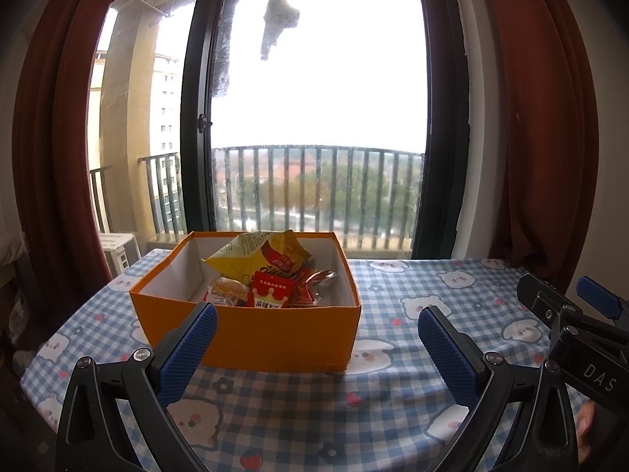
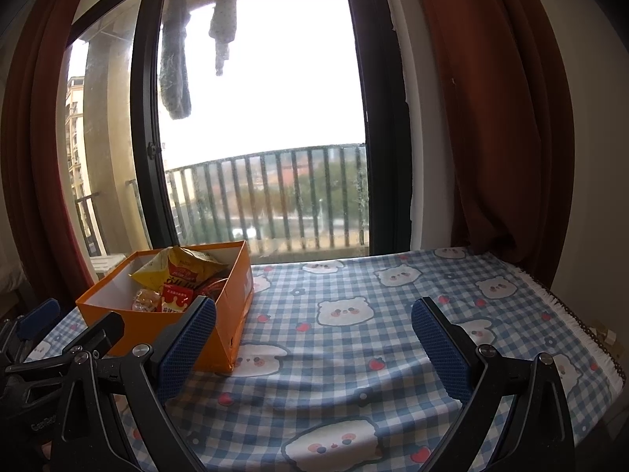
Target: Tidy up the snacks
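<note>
An orange box [image 1: 251,330] of snack packets [image 1: 259,259] is sitting on the checked-cloth counter [image 1: 393,393] — both grippers, left [image 1: 317,348] and right [image 2: 313,344], are hovering with jaws released, gripping nothing.

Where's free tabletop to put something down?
Free: checked cloth right of the orange box out to the fringed edge, and the strip between box and both open claws. Crowded: inside the box, packed with snack packets.

Orange box [image 1: 251,330], yellow snack bag [image 1: 255,255], blue-and-white checked bear-print tablecloth [image 2: 354,283], rust-red curtains [image 2: 491,118].
</note>
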Tool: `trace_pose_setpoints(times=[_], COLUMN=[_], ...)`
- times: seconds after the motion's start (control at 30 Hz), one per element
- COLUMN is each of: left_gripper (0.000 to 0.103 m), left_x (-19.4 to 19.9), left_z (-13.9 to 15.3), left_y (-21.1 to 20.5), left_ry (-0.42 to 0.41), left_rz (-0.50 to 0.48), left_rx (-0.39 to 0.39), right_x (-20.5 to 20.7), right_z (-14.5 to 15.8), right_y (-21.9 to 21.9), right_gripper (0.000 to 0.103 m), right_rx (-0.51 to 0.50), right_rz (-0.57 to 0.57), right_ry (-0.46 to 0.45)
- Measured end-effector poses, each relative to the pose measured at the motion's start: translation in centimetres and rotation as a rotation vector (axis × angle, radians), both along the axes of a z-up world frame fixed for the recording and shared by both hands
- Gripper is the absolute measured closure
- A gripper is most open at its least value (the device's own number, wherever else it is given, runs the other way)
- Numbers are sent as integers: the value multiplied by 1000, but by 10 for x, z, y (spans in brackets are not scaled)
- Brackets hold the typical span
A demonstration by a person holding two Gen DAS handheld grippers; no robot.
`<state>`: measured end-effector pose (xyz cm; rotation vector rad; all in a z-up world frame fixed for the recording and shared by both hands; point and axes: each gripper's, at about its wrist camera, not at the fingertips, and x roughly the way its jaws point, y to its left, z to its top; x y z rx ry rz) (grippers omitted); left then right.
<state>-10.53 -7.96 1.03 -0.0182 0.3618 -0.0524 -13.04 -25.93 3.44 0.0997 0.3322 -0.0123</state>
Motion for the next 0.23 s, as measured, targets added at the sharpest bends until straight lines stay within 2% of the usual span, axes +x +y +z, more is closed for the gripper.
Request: trace_pose_setpoints(times=[0.23], left_gripper=[1], left_x=[7], left_z=[-3], left_y=[0], left_ry=[19], left_rz=[7], left_rx=[-1], right_x=[7], right_z=[-3], right_y=[-1], right_gripper=[2], right_rx=[0], right_rz=[-6], right_ry=[16])
